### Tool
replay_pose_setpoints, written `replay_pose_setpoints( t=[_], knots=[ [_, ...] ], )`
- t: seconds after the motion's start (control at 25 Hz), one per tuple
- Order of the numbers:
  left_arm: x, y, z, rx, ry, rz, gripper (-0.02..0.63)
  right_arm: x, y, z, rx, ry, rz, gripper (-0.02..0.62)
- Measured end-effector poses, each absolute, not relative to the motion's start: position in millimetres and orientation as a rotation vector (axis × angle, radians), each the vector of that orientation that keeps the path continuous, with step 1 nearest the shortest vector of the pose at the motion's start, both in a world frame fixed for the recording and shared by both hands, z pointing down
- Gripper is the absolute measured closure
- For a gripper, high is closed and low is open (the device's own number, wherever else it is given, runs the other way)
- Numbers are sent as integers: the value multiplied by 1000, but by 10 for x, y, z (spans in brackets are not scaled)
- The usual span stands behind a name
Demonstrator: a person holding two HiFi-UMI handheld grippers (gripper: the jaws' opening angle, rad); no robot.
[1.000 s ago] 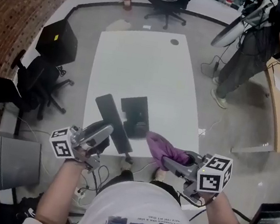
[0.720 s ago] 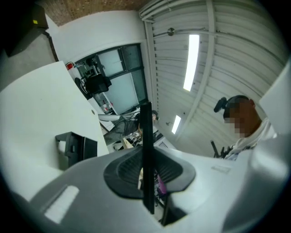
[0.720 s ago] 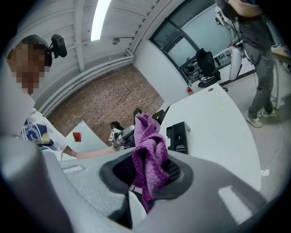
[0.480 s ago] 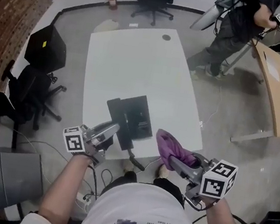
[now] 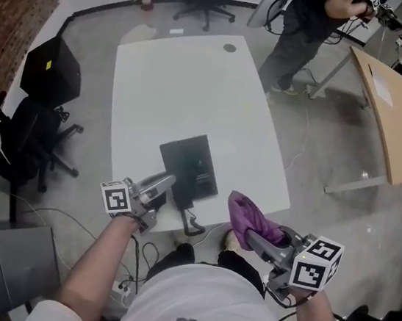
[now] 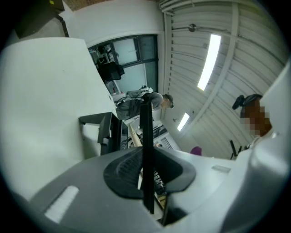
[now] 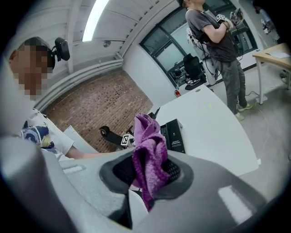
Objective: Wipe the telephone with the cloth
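Telephone (image 5: pixel 194 164), black and flat, lies at the table's (image 5: pixel 183 79) 6 o'clock edge. The long piece (image 5: pixel 173 161) slanting off its 9 o'clock side a second ago now sits flush, my left gripper (image 5: pixel 169 181) lower beside it. Left gripper view: jaws closed on a thin black strip (image 6: pixel 146 145). Right gripper view: right gripper (image 7: pixel 148 175) clamps the purple cloth (image 7: pixel 149 145); the telephone's white print is too small for me to read.

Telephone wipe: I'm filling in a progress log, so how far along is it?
Done: the purple cloth is picked up, clamped in the right gripper. In hand: the cloth is held at the table's near edge, not touching the telephone; the shut left gripper sits by its near corner. Left: all the wiping, as far as the pictures show.
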State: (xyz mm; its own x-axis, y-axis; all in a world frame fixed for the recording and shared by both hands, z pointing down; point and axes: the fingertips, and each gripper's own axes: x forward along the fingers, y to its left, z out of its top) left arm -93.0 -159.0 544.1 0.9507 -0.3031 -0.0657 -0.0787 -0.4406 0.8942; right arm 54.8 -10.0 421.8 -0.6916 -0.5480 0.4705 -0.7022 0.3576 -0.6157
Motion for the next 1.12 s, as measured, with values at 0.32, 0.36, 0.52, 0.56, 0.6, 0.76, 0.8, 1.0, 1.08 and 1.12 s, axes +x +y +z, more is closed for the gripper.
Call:
replay_pose_setpoints(
  t=[0.32, 0.36, 0.52, 0.56, 0.6, 0.76, 0.8, 1.0, 1.08, 1.12],
  knots=[
    [-846, -1685, 5650, 1990, -259, -251, 526, 454, -97, 4224, 1123, -2392, 1272, 512],
    [-834, -1687, 5688, 1972, -257, -257, 526, 440, -100, 4234, 1117, -2390, 1272, 512],
    [-799, -1699, 5827, 1964, -257, -247, 526, 402, -114, 4239, 1108, -2389, 1268, 512],
    [-802, -1705, 5868, 1980, -262, -233, 526, 394, -120, 4240, 1109, -2388, 1268, 512],
    [-806, -1706, 5900, 1985, -267, -218, 526, 383, -125, 4244, 1108, -2389, 1269, 512],
    [-787, -1704, 5945, 1980, -278, -204, 526, 343, -125, 4250, 1098, -2386, 1277, 512],
    [-782, -1707, 5951, 1982, -278, -204, 526, 332, -129, 4251, 1097, -2384, 1279, 512],
    [-752, -1710, 5943, 1980, -274, -209, 526, 313, -167, 4270, 1101, -2379, 1280, 512],
    [-751, -1702, 5944, 1967, -283, -202, 526, 309, -177, 4273, 1102, -2376, 1279, 512],
    [-759, -1705, 5964, 1962, -290, -198, 526, 304, -183, 4270, 1102, -2374, 1280, 512]
  ],
)
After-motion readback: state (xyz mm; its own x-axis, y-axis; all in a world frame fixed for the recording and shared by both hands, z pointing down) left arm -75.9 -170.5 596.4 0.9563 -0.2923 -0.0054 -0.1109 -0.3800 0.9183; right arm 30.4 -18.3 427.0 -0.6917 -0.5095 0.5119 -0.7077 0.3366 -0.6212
